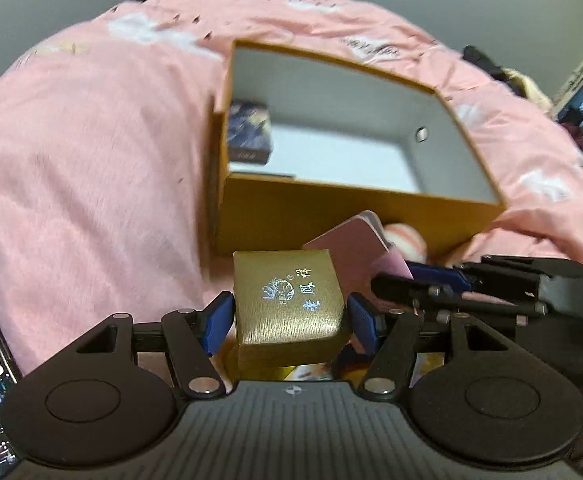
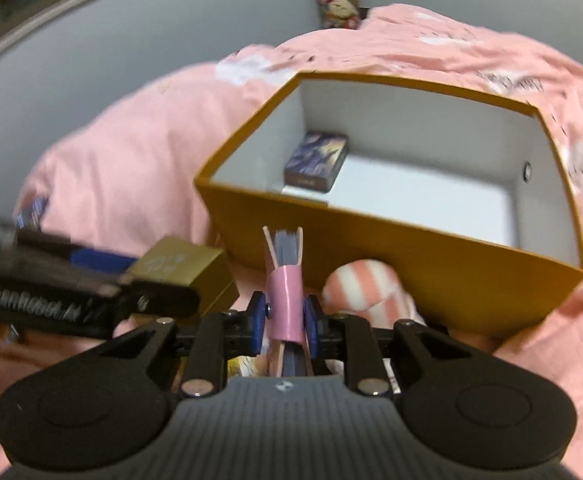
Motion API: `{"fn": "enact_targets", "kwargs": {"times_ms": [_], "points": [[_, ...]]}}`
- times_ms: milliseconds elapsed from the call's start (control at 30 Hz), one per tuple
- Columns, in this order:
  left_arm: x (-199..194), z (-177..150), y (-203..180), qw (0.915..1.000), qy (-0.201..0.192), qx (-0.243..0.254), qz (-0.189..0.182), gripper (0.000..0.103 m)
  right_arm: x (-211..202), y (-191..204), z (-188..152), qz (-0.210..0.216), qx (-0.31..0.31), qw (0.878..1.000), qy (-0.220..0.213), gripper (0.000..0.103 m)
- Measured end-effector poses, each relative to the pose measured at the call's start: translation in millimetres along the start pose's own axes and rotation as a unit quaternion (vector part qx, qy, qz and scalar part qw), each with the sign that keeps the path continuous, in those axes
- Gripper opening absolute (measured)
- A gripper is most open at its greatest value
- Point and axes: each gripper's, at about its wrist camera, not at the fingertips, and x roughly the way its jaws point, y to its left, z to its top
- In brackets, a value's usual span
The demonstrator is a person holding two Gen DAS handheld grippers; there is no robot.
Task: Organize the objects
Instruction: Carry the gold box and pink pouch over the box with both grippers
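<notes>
Carrying both loads to the box, my read.

Left wrist: left tongs clamped on gold box, near side of open orange box. Next: lift over the near wall, release inside.

Right wrist: right tongs pinching pink notebook upright; dark card box already inside, far-left corner. Pink bed quilt, grey wall.

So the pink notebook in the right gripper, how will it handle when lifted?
The pink notebook is pinched edge-on in the right gripper, so it probably stays fairly stiff. Its covers splay open above the pads, so pages may fan or flop. The cover looks glossy and might slip.
</notes>
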Motion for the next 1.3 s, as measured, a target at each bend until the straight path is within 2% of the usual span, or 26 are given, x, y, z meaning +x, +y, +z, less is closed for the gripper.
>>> {"fn": "enact_targets", "kwargs": {"times_ms": [167,400,600,733,933,1100,1300], "points": [[-19.6,6.2,-4.3,0.9993,-0.016,0.0,-0.034,0.072,-27.9,-19.6,14.5,0.037,0.065,0.997,-0.015,0.021],[-45.2,34.9,-6.9,0.9967,-0.061,0.005,-0.053,0.072,-70.4,-38.3,42.8,0.072,0.103,0.989,-0.083,0.021],[-42.7,73.9,-11.5,0.9945,-0.095,0.012,-0.042,0.072,-53.9,-73.3,75.2,0.048,0.169,0.978,-0.114,0.021],[-32.6,95.0,-19.2,0.993,-0.106,0.024,-0.046,0.072,-12.2,-94.4,84.1,0.031,0.21,0.974,-0.086,0.021],[3.3,116.1,-20.0,0.9958,-0.083,0.019,-0.036,0.072,50.5,-106.4,73.5,0.022,0.25,0.968,-0.012,0.021],[33.5,123.5,-16.7,0.9979,-0.056,0.013,-0.031,0.072,77.8,-112.0,66.0,0.053,0.28,0.958,0.024,0.021],[49.9,128.5,-10.5,0.9988,-0.044,0.007,-0.018,0.072,94.4,-111.7,64.1,0.059,0.277,0.958,0.055,0.022]]}}
